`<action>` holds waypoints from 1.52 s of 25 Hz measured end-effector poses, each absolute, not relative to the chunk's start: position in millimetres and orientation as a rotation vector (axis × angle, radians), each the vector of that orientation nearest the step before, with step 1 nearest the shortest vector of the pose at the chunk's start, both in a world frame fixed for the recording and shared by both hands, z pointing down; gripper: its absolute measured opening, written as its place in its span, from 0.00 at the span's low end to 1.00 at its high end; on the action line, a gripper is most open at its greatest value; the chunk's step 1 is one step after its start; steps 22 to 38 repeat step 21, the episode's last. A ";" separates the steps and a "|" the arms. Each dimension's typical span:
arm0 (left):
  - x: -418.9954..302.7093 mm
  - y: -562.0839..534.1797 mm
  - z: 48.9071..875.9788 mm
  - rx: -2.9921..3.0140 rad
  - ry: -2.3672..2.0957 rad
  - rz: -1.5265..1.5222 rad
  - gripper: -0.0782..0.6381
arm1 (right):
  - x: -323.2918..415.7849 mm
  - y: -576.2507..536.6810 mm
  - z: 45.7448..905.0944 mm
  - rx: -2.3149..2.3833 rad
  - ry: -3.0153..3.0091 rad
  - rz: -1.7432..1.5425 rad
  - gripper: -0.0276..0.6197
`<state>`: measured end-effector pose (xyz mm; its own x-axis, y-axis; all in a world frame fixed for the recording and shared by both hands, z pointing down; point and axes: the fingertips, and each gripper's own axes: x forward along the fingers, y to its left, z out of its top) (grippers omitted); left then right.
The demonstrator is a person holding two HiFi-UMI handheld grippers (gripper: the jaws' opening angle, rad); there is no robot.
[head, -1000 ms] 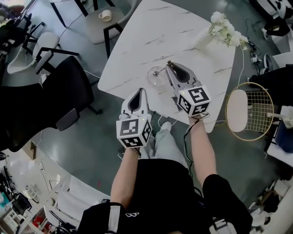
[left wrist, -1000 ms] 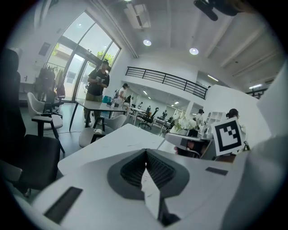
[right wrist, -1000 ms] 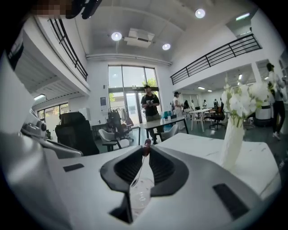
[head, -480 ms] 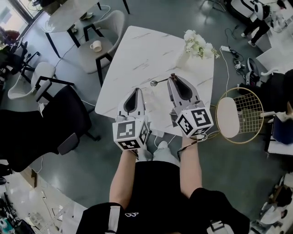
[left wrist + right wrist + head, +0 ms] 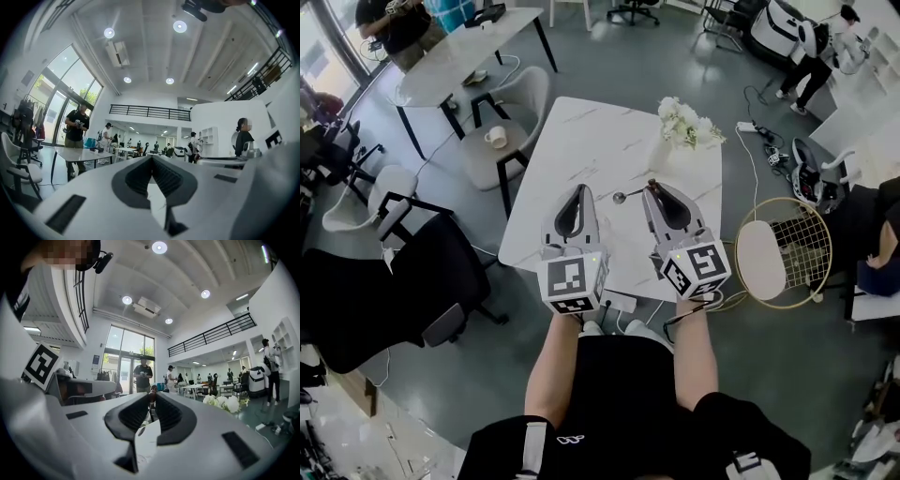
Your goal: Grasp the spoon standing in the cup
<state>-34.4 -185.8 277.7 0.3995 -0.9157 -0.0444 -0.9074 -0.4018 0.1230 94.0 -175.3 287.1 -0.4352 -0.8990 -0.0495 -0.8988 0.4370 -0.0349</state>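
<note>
In the head view my right gripper [image 5: 652,185] is shut on the handle end of a metal spoon [image 5: 623,197]. The spoon sticks out to the left, its bowl hanging over the white marble table [image 5: 581,141]. In the right gripper view the spoon [image 5: 146,423] shows as a thin strip caught between the dark pads [image 5: 133,414]. My left gripper [image 5: 579,190] hovers beside it over the table's near edge, jaws together with nothing in them; the left gripper view [image 5: 151,159] shows the same. I cannot make out the cup.
A vase of white flowers [image 5: 682,122] stands at the table's far right corner. A grey chair [image 5: 502,141] with a white mug on it is at the left, a round wire chair [image 5: 783,251] at the right, a black office chair [image 5: 384,281] near left. People stand farther off.
The right gripper has lifted the spoon out of the glass cup and carries it clear. Both grippers have risen, and the table looks smaller and farther below.
</note>
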 end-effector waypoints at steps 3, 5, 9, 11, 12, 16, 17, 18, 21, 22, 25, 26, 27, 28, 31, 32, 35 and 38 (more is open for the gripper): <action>-36.7 -186.4 276.2 2.555 -1.681 -0.183 0.13 | 92.3 -176.8 285.3 -1.617 2.610 -0.012 0.13; -38.7 -186.3 278.8 2.548 -1.685 -0.183 0.13 | 92.5 -177.4 288.5 -1.619 2.603 -0.035 0.13; -42.0 -186.0 284.3 2.543 -1.679 -0.167 0.13 | 89.3 -178.9 293.8 -1.628 2.597 -0.059 0.13; -45.5 -186.1 287.3 2.539 -1.679 -0.159 0.13 | 85.8 -179.9 295.2 -1.625 2.595 -0.067 0.13; -46.9 -186.0 289.3 2.535 -1.679 -0.155 0.13 | 84.4 -179.8 296.1 -1.625 2.595 -0.069 0.13; -49.2 -185.3 294.6 2.526 -1.670 -0.147 0.13 | 81.5 -178.5 297.6 -1.625 2.592 -0.071 0.13; -49.6 -185.5 294.9 2.526 -1.668 -0.147 0.13 | 80.7 -178.7 297.4 -1.624 2.591 -0.068 0.13; -50.0 -185.9 295.1 2.527 -1.666 -0.148 0.13 | 80.0 -179.2 297.2 -1.624 2.591 -0.065 0.13; -51.2 -186.6 296.7 2.527 -1.661 -0.148 0.13 | 77.4 -180.9 297.3 -1.625 2.594 -0.057 0.13; -51.2 -186.6 296.7 2.527 -1.661 -0.148 0.13 | 77.4 -180.9 297.3 -1.625 2.594 -0.057 0.13; -51.2 -186.6 296.7 2.527 -1.661 -0.148 0.13 | 77.4 -180.9 297.3 -1.625 2.594 -0.057 0.13; -51.2 -186.6 296.7 2.527 -1.661 -0.148 0.13 | 77.4 -180.9 297.3 -1.625 2.594 -0.057 0.13; -51.2 -186.6 296.7 2.527 -1.661 -0.148 0.13 | 77.4 -180.9 297.3 -1.625 2.594 -0.057 0.13; -51.2 -186.6 296.7 2.527 -1.661 -0.148 0.13 | 77.4 -180.9 297.3 -1.625 2.594 -0.057 0.13; -51.2 -186.6 296.7 2.527 -1.661 -0.148 0.13 | 77.4 -180.9 297.3 -1.625 2.594 -0.057 0.13; -51.2 -186.6 296.7 2.527 -1.661 -0.148 0.13 | 77.4 -180.9 297.3 -1.625 2.594 -0.057 0.13; -51.2 -186.6 296.7 2.527 -1.661 -0.148 0.13 | 77.4 -180.9 297.3 -1.625 2.594 -0.057 0.13; -51.2 -186.6 296.7 2.527 -1.661 -0.148 0.13 | 77.4 -180.9 297.3 -1.625 2.594 -0.057 0.13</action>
